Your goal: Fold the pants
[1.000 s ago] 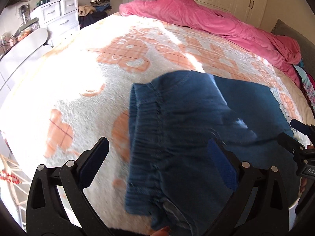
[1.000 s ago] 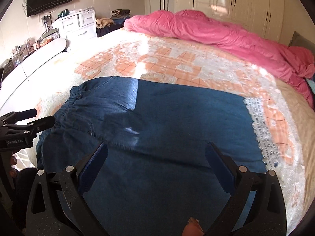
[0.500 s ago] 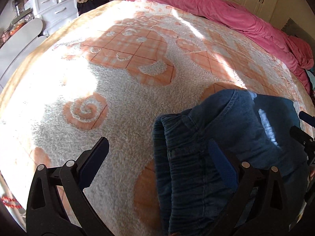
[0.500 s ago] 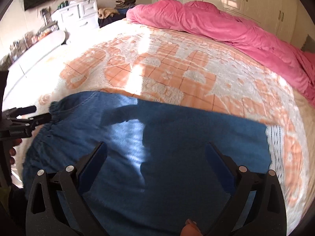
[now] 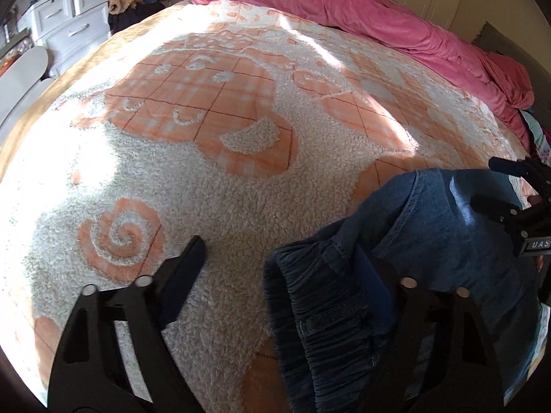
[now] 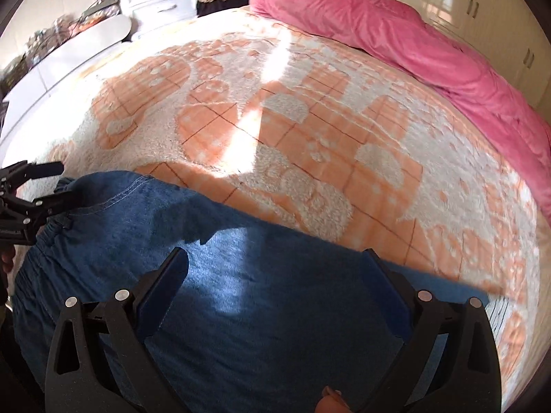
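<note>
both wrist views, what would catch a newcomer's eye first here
The blue pants lie across the near edge of the bed, elastic waistband bunched toward the left hand-held gripper. Beneath them spreads an orange-and-white fleece blanket, and a pink duvet is heaped along the far side.

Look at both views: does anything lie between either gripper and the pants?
Nothing visible does. The left gripper is open by the waistband of the pants, its one finger over the denim. The right gripper is open directly above the pants. Only the blanket lies around them.
</note>
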Motion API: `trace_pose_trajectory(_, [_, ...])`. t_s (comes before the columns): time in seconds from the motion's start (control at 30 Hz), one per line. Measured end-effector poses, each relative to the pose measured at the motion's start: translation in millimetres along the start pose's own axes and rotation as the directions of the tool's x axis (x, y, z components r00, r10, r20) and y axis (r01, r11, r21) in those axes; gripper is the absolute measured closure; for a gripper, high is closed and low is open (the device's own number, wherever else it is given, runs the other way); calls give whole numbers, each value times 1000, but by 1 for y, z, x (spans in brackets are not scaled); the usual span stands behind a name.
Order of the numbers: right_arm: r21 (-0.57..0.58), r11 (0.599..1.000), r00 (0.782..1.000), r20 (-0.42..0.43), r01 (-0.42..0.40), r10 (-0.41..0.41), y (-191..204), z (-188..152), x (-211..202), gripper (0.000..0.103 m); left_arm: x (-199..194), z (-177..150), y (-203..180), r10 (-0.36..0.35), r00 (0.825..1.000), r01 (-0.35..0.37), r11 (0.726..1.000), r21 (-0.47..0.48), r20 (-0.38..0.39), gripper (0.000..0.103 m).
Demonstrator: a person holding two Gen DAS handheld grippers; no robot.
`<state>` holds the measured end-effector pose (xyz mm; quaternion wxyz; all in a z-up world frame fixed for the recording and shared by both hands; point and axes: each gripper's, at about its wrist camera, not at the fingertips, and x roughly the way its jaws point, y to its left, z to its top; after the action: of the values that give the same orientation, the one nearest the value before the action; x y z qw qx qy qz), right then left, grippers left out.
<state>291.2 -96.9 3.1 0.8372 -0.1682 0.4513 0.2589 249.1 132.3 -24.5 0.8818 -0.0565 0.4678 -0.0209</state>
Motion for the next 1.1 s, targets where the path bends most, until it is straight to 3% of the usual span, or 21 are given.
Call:
trace_pose_trajectory(0.03, [-18,1000,1000,-1,1,-1,2,2,1,4,1,0,-3,-19,1000,19,1000,17,2,56])
trace_pose_trajectory(0.1, [-58,998,1000,-2,1,-2,6,6,1,4,-1,-2,-9,-49,999,49,998,48,7,70])
trace_pose_trajectory(0.17, [-91,996,1000,-1,11,-11,10,9,3,4,-3,-3,-13,-34,999,32,997,73,19,71])
trace_pose_trajectory(0.3, [-154,988,1000,3,9,-9,16,15,6,5,-15,0,-8,-76,996,74,996,53,48,73])
trace_pose_trajectory(0.47, [-309,951,999,-10,28,-32,39,23,17,6,-42,-2,-15,-93,989,84,993,85,111,74])
trace_pose_trajectory(0.53, [-373,927,999,-13,42,-50,48,22,23,17,-50,-4,-19,-102,987,90,991,102,125,74])
trace_pose_trajectory(0.6, [-383,924,999,-39,-11,-4,54,20,28,47,-53,-6,-21,-111,985,97,989,109,129,74])
trace_pose_trajectory(0.63, [-385,922,999,-44,-31,15,58,17,28,53,-54,-6,-21,-107,986,92,989,116,128,75])
trace_pose_trajectory(0.7, [-381,923,998,-29,-57,49,64,11,25,79,-52,-8,-22,-93,988,77,989,122,126,75])
trace_pose_trajectory(0.77, [-353,935,998,21,-41,52,66,6,17,89,-51,-10,-19,-88,988,74,990,117,124,75])
trace_pose_trajectory(0.87, [-294,955,996,73,-32,56,64,-1,2,94,-53,-13,-15,-85,988,71,992,108,128,75])
trace_pose_trajectory(1.1, [-133,989,972,215,-72,99,55,-23,-61,95,-77,-28,-21,-92,981,70,988,135,170,75])
